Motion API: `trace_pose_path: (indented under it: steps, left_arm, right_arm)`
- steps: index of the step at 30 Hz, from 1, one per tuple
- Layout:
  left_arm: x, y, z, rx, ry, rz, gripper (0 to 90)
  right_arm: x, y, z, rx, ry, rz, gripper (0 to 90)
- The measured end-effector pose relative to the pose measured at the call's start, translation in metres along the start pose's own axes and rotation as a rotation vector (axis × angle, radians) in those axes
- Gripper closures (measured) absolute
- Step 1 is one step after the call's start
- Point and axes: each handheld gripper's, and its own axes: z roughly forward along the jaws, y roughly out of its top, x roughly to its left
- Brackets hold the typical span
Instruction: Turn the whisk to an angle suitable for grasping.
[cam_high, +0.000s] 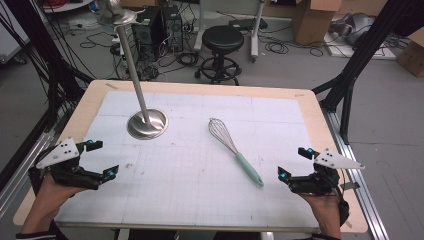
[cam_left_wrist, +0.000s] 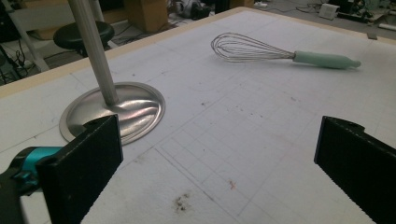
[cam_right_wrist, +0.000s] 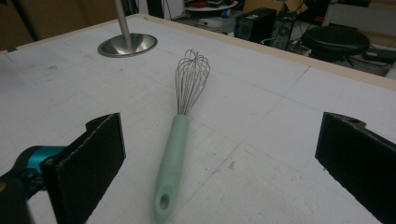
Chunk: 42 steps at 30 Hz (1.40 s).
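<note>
One whisk (cam_high: 235, 151) lies on the white gridded mat (cam_high: 200, 190), right of the middle, its wire head toward the far side and its mint-green handle toward the near right. One steel stand (cam_high: 146, 123) sits on the mat's far left part: a round base with a single upright pole rising from it. The whisk and the stand are well apart.

Two grippers are held at the near edge, one in each hand. The left gripper (cam_high: 100, 160) is over the near left corner of the mat, jaws spread wide with nothing between them; in the left gripper view the stand's base (cam_left_wrist: 116, 114) is just beyond its left jaw and the whisk (cam_left_wrist: 280, 51) lies farther off. The right gripper (cam_high: 295, 162) is at the near right, jaws likewise wide apart and empty; in the right gripper view the whisk (cam_right_wrist: 180, 144) lies between the two jaws' lines, handle end nearest, untouched.

One black stool (cam_high: 222, 40) stands on the floor beyond the table (cam_high: 320, 120).
</note>
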Motion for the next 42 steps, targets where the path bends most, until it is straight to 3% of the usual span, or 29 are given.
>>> trace_pose_path:
  steps: [12, 21, 28, 42]
  left_arm:
    - [0.0, -0.002, 0.007, 0.015, -0.001, 0.002, 1.7]
    - [-0.003, -0.004, 0.003, 0.014, -0.001, 0.013, 1.8]
    - [-0.002, -0.006, -0.001, 0.01, 0.004, 0.01, 1.7]
    - [-0.005, -0.006, -0.001, 0.017, 0.004, 0.015, 1.7]
  right_arm:
    - [-0.003, 0.0, 0.005, 0.024, 0.007, 0.006, 0.6]
    - [0.007, 0.01, 0.012, 0.069, 0.024, -0.001, 0.6]
    - [0.014, 0.02, 0.026, 0.102, 0.045, -0.034, 0.6]
    - [0.019, 0.041, 0.062, 0.261, 0.1, -0.068, 0.6]
